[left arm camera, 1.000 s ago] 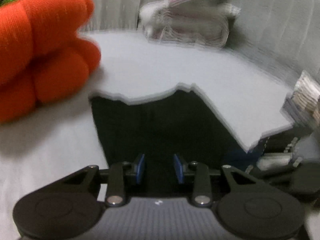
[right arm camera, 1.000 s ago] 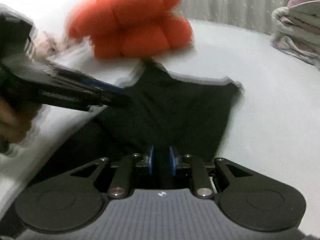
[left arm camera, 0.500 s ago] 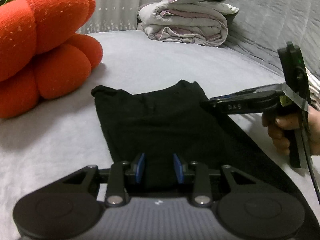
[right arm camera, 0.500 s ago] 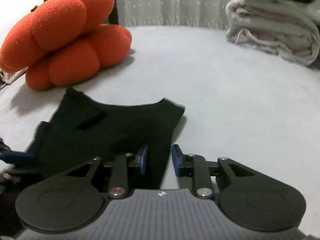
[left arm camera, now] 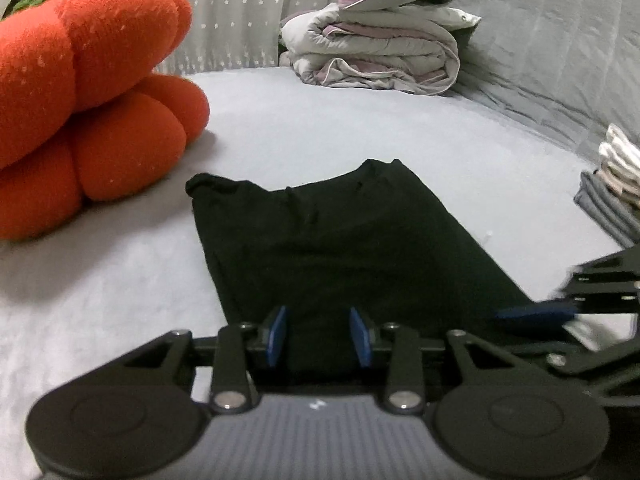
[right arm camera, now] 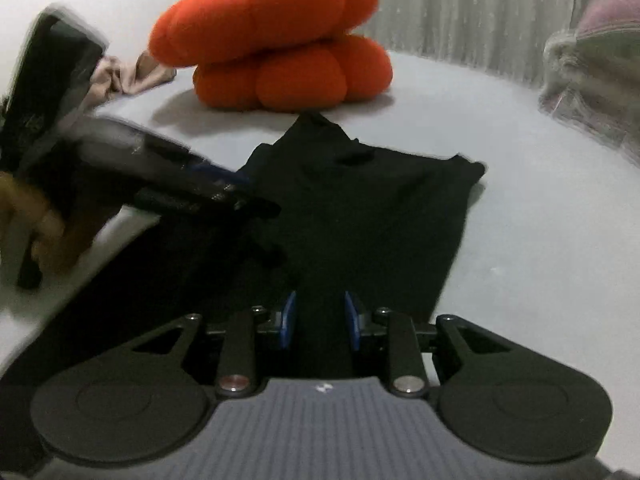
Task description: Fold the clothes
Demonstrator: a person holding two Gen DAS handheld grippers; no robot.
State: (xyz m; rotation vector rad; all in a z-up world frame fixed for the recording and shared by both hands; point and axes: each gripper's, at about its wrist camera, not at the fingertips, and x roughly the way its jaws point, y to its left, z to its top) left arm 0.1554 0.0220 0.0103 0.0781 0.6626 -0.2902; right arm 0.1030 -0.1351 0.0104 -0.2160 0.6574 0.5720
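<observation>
A black garment [left arm camera: 340, 240] lies flat on the grey bed [left arm camera: 320, 128], its narrow end pointing away. My left gripper [left arm camera: 319, 334] hovers open over the garment's near edge, with only cloth showing below the blue pads. My right gripper [left arm camera: 536, 314] comes in blurred from the right at the garment's near right edge. In the right wrist view the right gripper [right arm camera: 320, 320] is open above the black garment [right arm camera: 380, 208]. The left gripper [right arm camera: 208, 188], held by a hand [right arm camera: 32, 220], reaches in blurred from the left.
A big orange plush cushion [left arm camera: 80, 100] sits at the left of the bed. A folded duvet with a purple pillow [left arm camera: 380, 52] lies at the back. A stack of folded clothes [left arm camera: 616, 184] stands at the right edge. A beige cloth [right arm camera: 128, 76] lies behind the cushion.
The right gripper went from shut on the black cloth to open and has swung back over the garment. In the left view it dropped lower, toward the near right edge.
</observation>
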